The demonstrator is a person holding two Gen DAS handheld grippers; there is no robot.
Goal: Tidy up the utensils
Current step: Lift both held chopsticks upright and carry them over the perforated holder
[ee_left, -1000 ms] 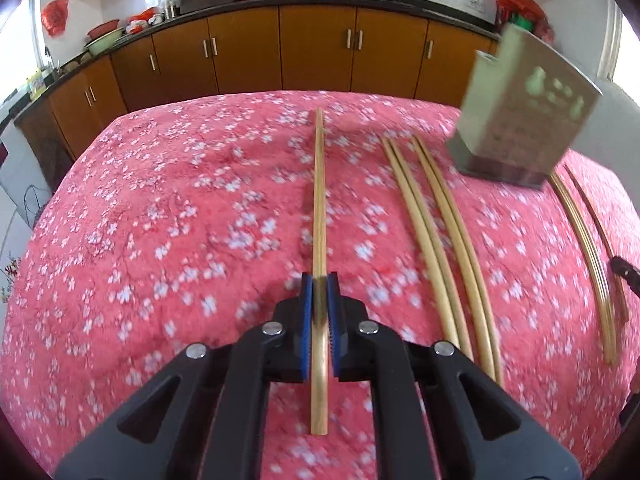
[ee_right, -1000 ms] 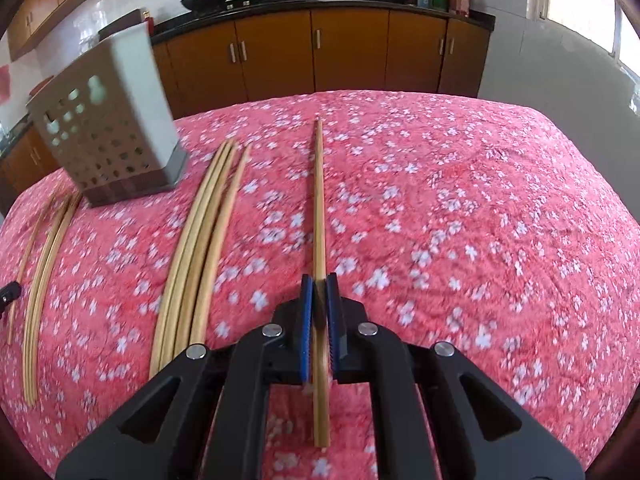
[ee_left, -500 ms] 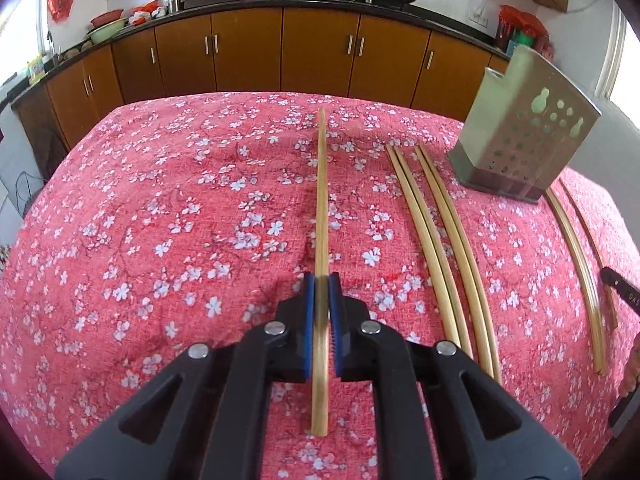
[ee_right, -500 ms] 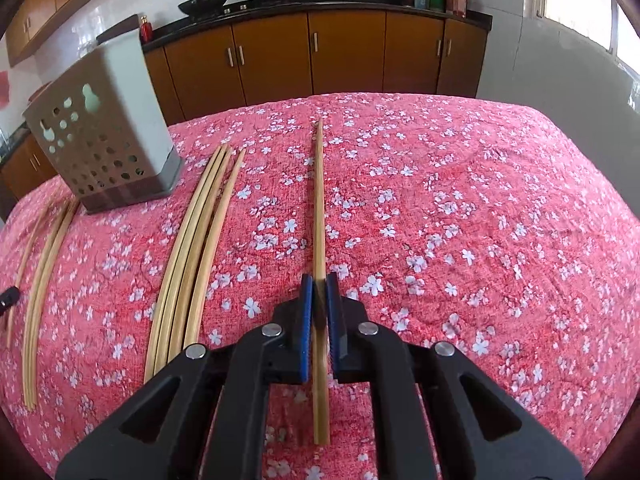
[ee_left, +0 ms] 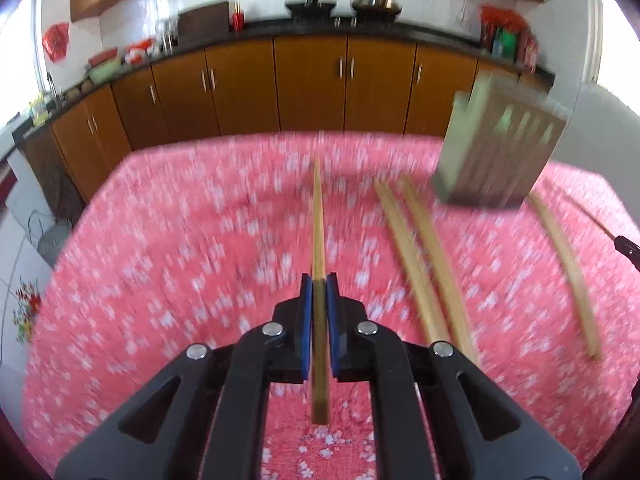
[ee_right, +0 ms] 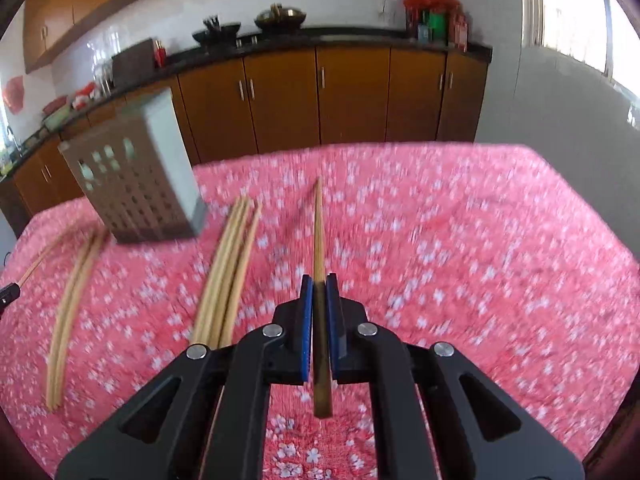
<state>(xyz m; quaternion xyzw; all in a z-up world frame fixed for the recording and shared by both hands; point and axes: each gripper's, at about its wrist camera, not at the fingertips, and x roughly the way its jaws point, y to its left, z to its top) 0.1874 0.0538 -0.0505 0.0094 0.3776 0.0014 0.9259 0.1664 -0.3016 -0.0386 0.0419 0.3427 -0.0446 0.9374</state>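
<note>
The left gripper (ee_left: pixel 319 286) had its jaws clamped on a chopstick (ee_left: pixel 318 216) above the worktop (ee_left: pixel 160 248). The right gripper (ee_right: pixel 319 286) gripped its own chopstick (ee_right: pixel 318 224) likewise. Loose chopsticks (ee_right: pixel 228 268) lay beside the perforated holder (ee_right: pixel 140 184).

Chopsticks and holder on the worktop

Utensil holder (ee_right: pixel 136 184) stands on the worktop (ee_right: pixel 460 240) (far side), loose chopsticks (ee_right: pixel 228 272) just right of it, more chopsticks (ee_right: pixel 68 304) to its left.
</note>
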